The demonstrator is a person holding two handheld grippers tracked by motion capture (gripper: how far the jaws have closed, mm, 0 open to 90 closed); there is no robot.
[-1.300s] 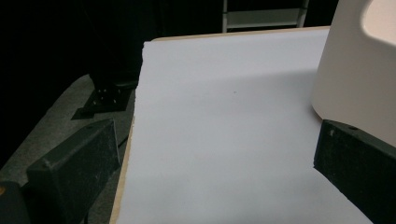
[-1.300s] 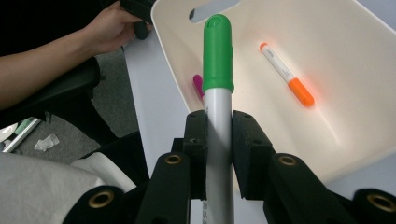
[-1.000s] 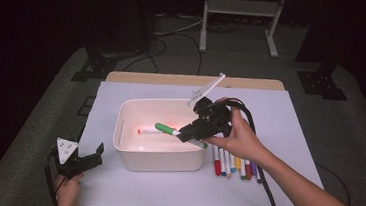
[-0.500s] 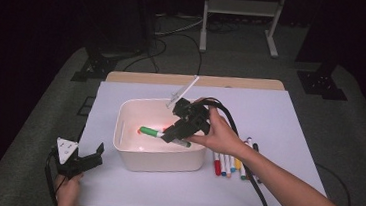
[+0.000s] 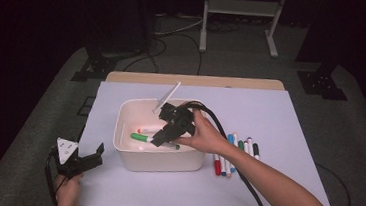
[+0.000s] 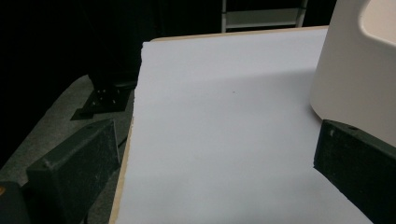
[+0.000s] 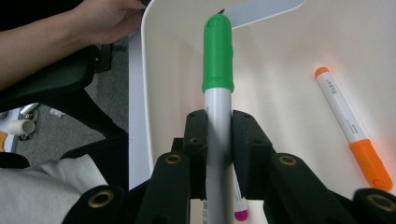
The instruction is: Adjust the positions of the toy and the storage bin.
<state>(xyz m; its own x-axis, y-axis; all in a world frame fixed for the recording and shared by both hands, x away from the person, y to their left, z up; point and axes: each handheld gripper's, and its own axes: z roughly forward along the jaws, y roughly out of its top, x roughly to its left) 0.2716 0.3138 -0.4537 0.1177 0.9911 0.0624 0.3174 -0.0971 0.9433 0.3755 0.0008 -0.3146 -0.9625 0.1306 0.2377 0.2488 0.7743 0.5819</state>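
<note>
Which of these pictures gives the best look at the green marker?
The right gripper view: the green marker runs up the middle, clamped between the right hand-held gripper jaws over the white bin. The high view shows it small, partly behind the gripper. The left gripper view looks at the bin's outer wall.

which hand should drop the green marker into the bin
Right. The right gripper already clamps the green marker between its fingers, low over the bin beside an orange marker. The left gripper sits open outside the bin at the table's near-left edge, holding nothing.
</note>
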